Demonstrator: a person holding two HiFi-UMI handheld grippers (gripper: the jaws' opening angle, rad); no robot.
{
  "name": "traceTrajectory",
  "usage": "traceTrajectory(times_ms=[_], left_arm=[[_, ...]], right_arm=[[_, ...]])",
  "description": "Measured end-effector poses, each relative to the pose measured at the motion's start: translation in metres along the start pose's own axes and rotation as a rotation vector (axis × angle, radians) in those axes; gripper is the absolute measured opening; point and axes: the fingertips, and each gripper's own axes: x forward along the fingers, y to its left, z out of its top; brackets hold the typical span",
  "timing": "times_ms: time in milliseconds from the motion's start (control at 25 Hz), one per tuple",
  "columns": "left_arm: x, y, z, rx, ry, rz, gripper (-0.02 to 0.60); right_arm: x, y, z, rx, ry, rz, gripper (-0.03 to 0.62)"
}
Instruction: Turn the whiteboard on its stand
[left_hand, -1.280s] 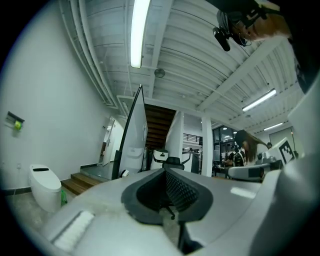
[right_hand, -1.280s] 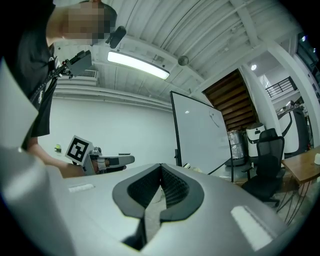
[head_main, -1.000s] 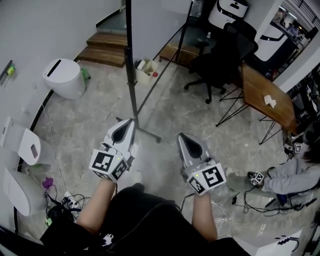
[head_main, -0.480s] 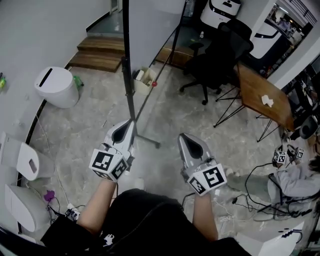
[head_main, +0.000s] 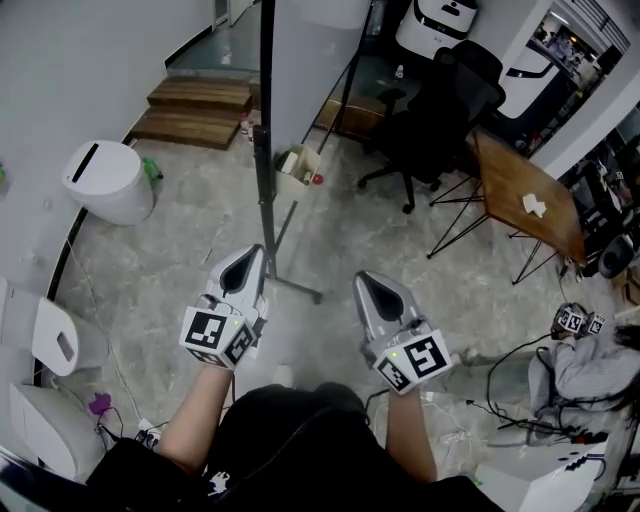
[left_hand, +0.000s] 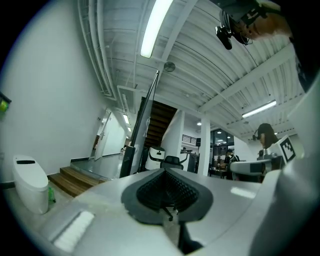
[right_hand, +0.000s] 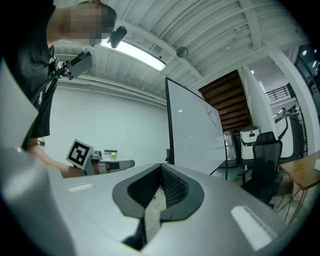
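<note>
l gripper (head_main: 248, 264) and r gripper (head_main: 372, 286) held out in front of the torso, side by side, apart, tips pointing fwd and away from the body. l gripper (left_hand: 167, 194): jaws together, nothing betw them. r gripper (right_hand: 160, 192): jaws together too, empty. l forearm (head_main: 190, 420) and r forearm (head_main: 410, 445) bare, angled inward to the body. marker cubes face up toward the head.

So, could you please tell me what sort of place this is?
Most likely an office or lab workspace: a free-standing whiteboard, a black office chair and a wooden desk beside it.
</note>
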Motion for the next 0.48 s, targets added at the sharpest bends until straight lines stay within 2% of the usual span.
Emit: traceTrajectory(times_ms=[480], left_arm=[[-0.001,0.022,-0.002,0.000,0.008,-0.007,0.003]], right_arm=[[0.024,0.004,-0.005,0.004,0.002,0.012,0.005]])
